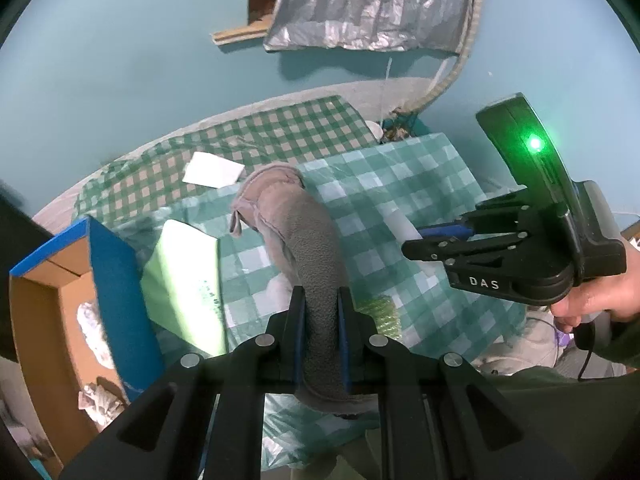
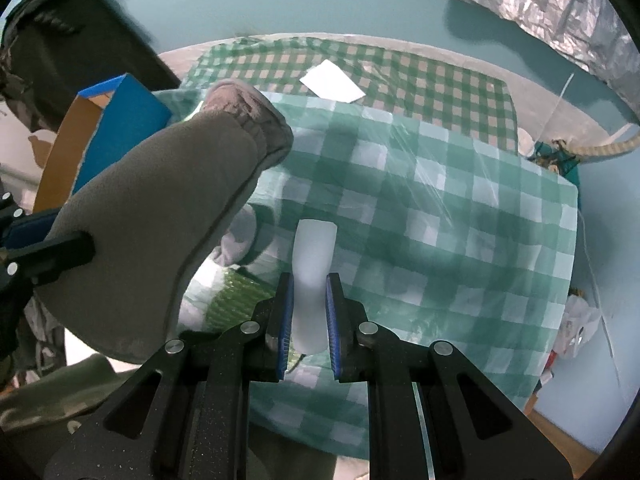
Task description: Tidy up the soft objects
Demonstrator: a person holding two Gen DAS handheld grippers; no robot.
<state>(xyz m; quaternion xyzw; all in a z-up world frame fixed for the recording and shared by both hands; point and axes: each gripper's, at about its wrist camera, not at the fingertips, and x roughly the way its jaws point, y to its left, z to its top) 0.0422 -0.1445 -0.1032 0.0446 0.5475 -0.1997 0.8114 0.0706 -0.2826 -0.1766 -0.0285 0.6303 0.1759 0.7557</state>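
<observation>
A grey plush slipper [image 1: 296,224] hangs in the air, and my left gripper [image 1: 321,294] is shut on its sole end. In the right wrist view the same slipper [image 2: 160,216] fills the left side, with the left gripper [image 2: 48,248] clamped on its edge. My right gripper [image 2: 310,280] is shut on a white soft roll [image 2: 314,256] that sticks out beyond the fingertips. From the left wrist view the right gripper [image 1: 418,242] comes in from the right, held by a hand [image 1: 592,300], with the white roll [image 1: 404,224] in it. Both are above a green-and-white checked sheet [image 2: 440,220].
An open blue cardboard box [image 1: 116,280] with crumpled things inside stands at the left. A pale green packet [image 1: 184,280] lies beside it. A white paper [image 1: 214,170] rests on a green-and-beige checked cloth [image 1: 260,136]. A silver foil sheet [image 1: 372,0] hangs at the back.
</observation>
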